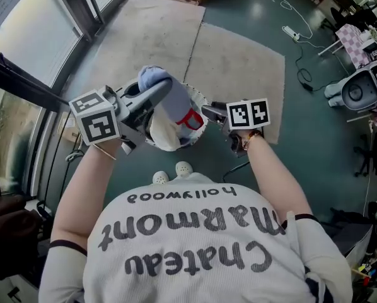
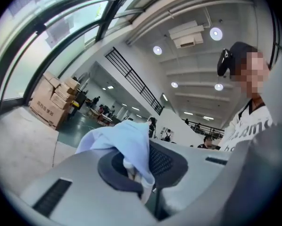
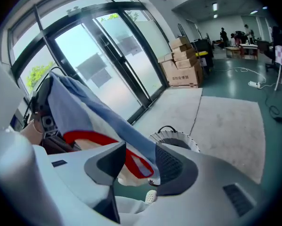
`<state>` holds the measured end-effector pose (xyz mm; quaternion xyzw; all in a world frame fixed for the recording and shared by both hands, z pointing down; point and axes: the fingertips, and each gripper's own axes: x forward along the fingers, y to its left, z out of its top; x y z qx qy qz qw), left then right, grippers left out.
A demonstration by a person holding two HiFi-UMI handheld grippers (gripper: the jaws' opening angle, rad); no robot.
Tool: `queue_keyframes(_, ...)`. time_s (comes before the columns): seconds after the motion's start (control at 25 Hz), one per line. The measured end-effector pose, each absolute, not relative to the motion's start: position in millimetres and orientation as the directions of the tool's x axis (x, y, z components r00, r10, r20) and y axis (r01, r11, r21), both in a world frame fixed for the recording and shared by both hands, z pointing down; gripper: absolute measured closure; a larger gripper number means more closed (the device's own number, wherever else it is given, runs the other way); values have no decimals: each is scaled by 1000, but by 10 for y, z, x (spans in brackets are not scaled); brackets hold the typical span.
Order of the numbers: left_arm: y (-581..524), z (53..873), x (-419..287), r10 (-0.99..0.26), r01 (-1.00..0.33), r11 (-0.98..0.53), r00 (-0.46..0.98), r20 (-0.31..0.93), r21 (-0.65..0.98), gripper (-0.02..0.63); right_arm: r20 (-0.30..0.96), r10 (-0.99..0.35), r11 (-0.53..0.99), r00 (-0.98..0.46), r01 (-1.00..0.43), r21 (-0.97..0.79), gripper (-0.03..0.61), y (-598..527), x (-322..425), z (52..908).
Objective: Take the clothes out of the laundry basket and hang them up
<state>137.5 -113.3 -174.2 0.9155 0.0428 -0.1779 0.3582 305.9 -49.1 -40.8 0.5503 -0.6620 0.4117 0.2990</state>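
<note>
A light blue garment (image 1: 168,96) with red trim and a cream part hangs over the white laundry basket (image 1: 201,98), hiding most of it. My left gripper (image 1: 158,88) is shut on the garment's top; in the left gripper view the blue cloth (image 2: 129,142) bunches out between the closed jaws of that gripper (image 2: 138,174). My right gripper (image 1: 207,112) sits just right of the cloth with its jaws apart. In the right gripper view the garment (image 3: 87,114) drapes past the open right gripper (image 3: 140,160), and the basket (image 3: 176,138) stands on the floor beyond.
A pale mat (image 1: 239,62) lies on the green floor under the basket. Glass doors and a dark frame (image 1: 31,84) run along the left. Cardboard boxes (image 3: 183,65) stand at the far end. A cable and power strip (image 1: 292,33) and a grey machine (image 1: 355,90) lie to the right.
</note>
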Motion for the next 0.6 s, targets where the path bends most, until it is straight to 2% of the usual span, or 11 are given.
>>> queue_keyframes(0.12, -1276, -1959, 1162, -91, 185, -745, 923, -373, 641, 581, 796, -528, 148, -294, -956, -255, 351, -427, 2997, -438)
queue_keyframes(0.2, -1321, -2078, 1032, -98, 176, -744, 926, -366, 644, 581, 781, -515, 219, -353, -935, -279, 288, -444, 2846, -415)
queue_keyframes(0.28, -1365, -2202, 922, -114, 157, -742, 929, -353, 652, 581, 784, -479, 289, -394, -915, -284, 270, -488, 2682, -360)
queue_keyframes(0.6, -1538, -2760, 693, -154, 74, -805, 932, -328, 588, 580, 809, -398, 528, -432, -829, -183, 255, -753, 2111, -23)
